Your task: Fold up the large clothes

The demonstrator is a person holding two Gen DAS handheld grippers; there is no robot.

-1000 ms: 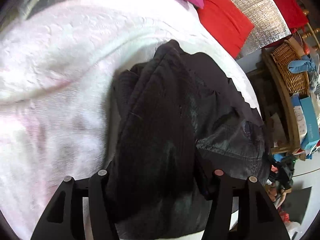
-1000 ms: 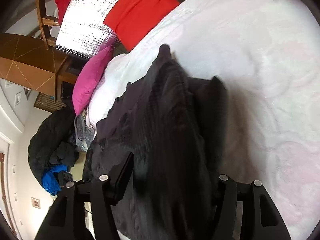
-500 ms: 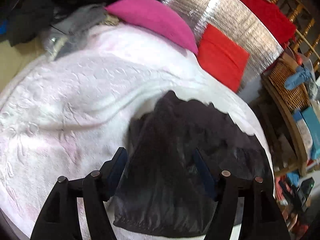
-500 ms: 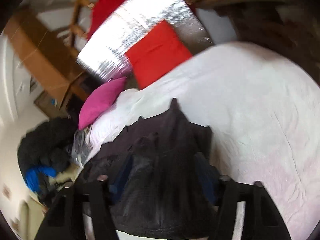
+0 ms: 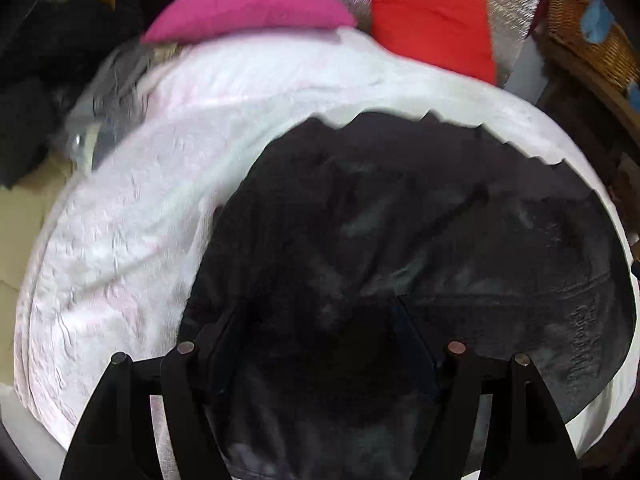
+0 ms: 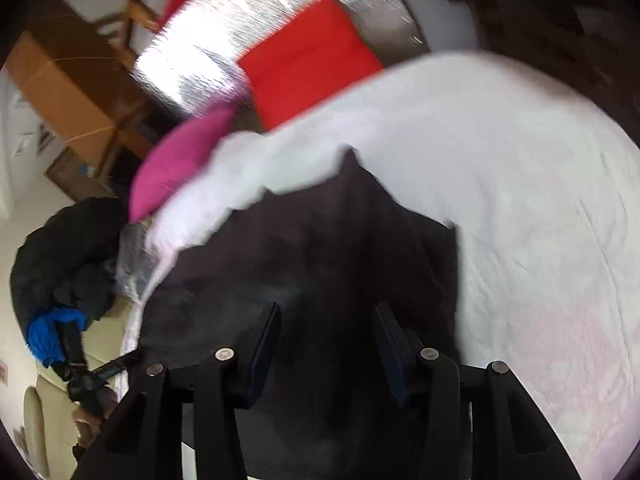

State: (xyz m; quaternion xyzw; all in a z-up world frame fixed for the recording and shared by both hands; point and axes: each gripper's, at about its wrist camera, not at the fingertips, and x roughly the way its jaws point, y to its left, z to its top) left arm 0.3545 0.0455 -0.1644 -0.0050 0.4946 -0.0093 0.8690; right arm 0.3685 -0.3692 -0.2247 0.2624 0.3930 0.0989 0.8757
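The black garment [image 5: 400, 240] lay spread across the lower centre and right of the left wrist view, on the white bedspread [image 5: 140, 220]; its far hem ran ragged just below the red cushion [image 5: 432, 20] and pink cushion [image 5: 244, 4] at the top of the frame. The left gripper [image 5: 320, 344] stood with jaws apart and dark cloth bunched between them; whether the pads actually pinched it could not be told (blur and black on black). In the right wrist view the right gripper [image 6: 326, 340] likewise showed its jaws apart, with cloth lying in the gap and no visible pinch.

Risks, as judged: if either side was not truly gripping, the fabric would likely slide out on a lift and the fold collapse; uneven pulling between the two hands might skew the hem; the slick-looking material seemed prone to slipping; the garment reached close to the bed's lower right edge and could drag off.
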